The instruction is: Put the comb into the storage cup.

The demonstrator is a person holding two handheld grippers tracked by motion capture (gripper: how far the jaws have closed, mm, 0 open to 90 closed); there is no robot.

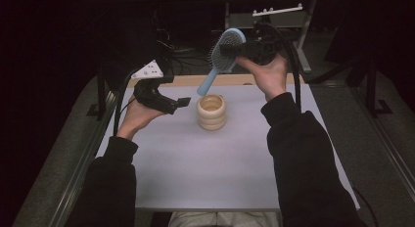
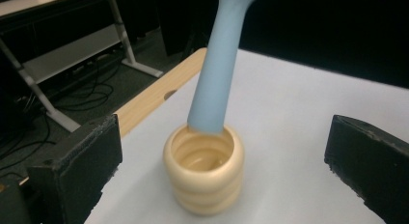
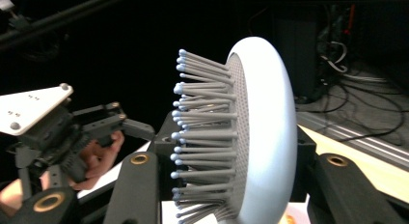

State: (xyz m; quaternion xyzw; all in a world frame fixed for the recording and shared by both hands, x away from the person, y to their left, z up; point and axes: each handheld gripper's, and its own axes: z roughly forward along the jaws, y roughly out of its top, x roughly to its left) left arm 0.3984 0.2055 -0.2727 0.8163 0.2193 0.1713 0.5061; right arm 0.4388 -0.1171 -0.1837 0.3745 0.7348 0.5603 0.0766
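Right claw (image 1: 230, 50) clamps the blue hairbrush (image 1: 222, 56) by its head, handle tip just above the ribbed cream cup (image 1: 212, 112) at worktop (image 1: 195, 178) centre. Left claw (image 1: 182, 102), jaws wide, empty, hovers left of the cup.

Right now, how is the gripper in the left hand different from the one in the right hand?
The left hand-held gripper is open and holds nothing; the right hand-held gripper is shut on the blue hairbrush. The left hand-held gripper sits low beside the cream ridged cup; the right hand-held gripper is raised, dangling the brush's handle over the cup. Both are black, with trailing cables.
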